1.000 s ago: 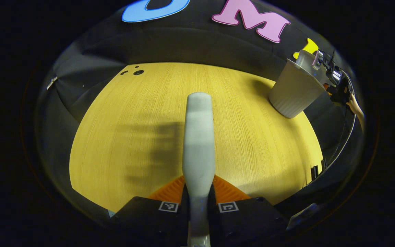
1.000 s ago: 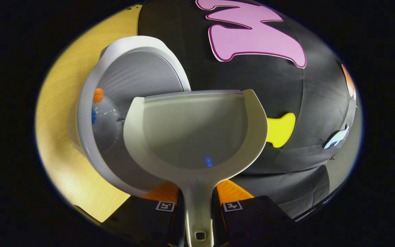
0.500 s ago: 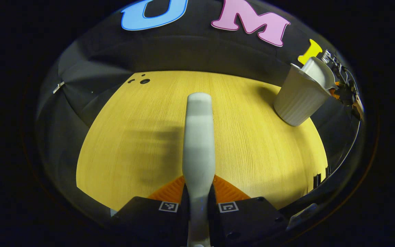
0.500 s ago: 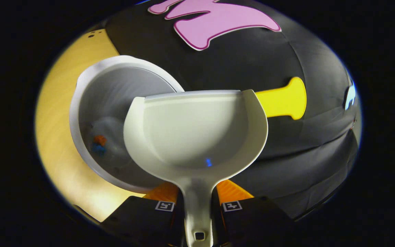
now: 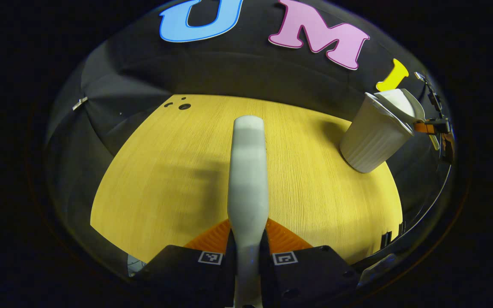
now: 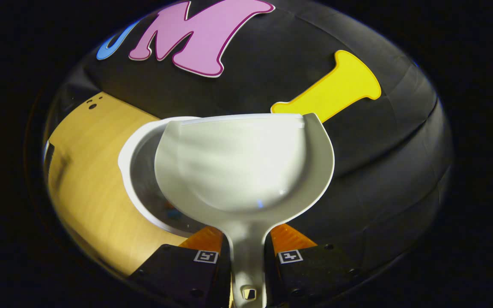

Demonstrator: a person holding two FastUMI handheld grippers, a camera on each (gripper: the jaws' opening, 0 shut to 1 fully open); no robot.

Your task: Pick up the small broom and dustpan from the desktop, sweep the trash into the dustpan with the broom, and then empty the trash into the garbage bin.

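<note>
In the left gripper view, a wide stretch of desk (image 5: 165, 171) is left bare ahead and to both sides of the broom (image 5: 247, 171), which is clamped between the fingers and blocks the middle line. The one obstacle on the desk is the bin (image 5: 372, 137), set near the far right edge, close to the wall (image 5: 238, 72). Its mouth is covered by the dustpan (image 5: 400, 105).

In the right gripper view, most of the bin (image 6: 139, 171) opening is screened by the dustpan (image 6: 246, 167); open desk (image 6: 88, 171) is seen to the left of the bin.
</note>
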